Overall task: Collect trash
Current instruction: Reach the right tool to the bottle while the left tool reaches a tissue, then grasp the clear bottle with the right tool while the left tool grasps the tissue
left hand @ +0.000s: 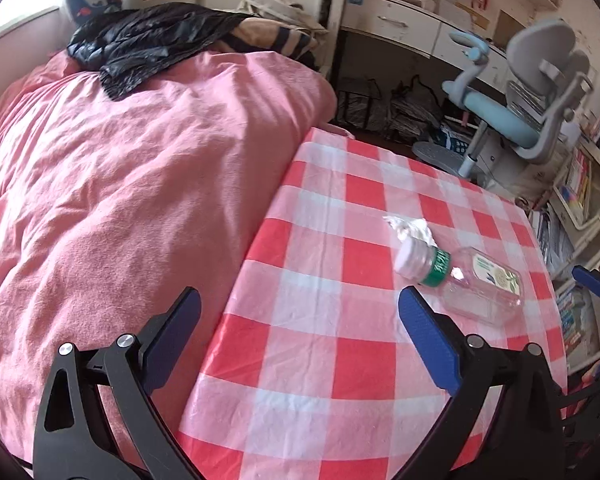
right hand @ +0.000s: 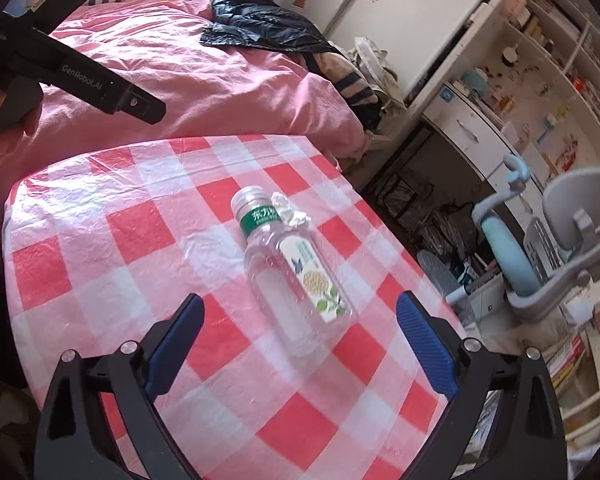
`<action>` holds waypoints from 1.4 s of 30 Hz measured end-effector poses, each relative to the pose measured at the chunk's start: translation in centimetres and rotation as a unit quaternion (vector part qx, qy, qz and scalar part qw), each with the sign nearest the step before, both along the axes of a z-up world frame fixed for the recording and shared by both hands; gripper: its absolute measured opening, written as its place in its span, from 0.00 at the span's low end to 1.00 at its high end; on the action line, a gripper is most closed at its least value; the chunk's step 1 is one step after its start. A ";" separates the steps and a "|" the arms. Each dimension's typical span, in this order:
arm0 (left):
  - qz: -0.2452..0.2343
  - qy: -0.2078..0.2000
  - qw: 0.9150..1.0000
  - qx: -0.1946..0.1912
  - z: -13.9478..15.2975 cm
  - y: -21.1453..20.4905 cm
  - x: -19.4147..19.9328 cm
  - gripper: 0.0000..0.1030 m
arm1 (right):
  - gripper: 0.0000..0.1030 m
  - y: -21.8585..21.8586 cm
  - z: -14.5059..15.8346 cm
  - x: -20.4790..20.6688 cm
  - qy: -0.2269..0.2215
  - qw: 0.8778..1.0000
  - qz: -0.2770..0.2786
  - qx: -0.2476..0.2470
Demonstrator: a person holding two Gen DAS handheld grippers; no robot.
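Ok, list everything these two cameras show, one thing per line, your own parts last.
plastic bottle: one, clear with a white cap and green neck band, lying on its side on the table
crumpled tissue: one, white, on the table beside the bottle's cap end
table: one, covered in a red and white checked cloth, next to the bed
bed cover: one, pink, rumpled
black bag: one, black plastic, lying on the far part of the bed
desk chair: one, grey and light blue, at the white desk
bookshelves: white, full of books, right edge
left gripper: black with blue pads, open, holding nothing
right gripper: black with blue pads, open, near the bottle
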State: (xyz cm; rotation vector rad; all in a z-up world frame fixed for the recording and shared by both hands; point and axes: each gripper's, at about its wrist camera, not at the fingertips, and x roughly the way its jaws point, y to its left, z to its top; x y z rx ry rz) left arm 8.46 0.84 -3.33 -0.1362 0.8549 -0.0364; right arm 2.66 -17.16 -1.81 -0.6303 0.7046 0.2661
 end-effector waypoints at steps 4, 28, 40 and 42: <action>-0.009 0.005 1.000 -0.001 -0.7 0.0 2.2 0.92 | 0.91 0.3 -2.3 4.8 0.074 0.996 0.032 -0.023; -0.170 0.010 0.982 0.078 -6.5 -17.0 13.2 0.89 | 0.54 -7.8 -4.2 -2.6 0.152 0.974 -0.106 0.129; -0.188 0.020 0.982 0.015 -5.4 -14.8 10.8 0.21 | 0.52 -11.7 -3.5 -0.7 0.163 0.935 -0.141 0.282; -0.187 0.006 0.982 0.012 -4.1 -14.3 9.1 0.21 | 0.52 -12.0 -2.9 -1.0 0.156 0.927 -0.143 0.310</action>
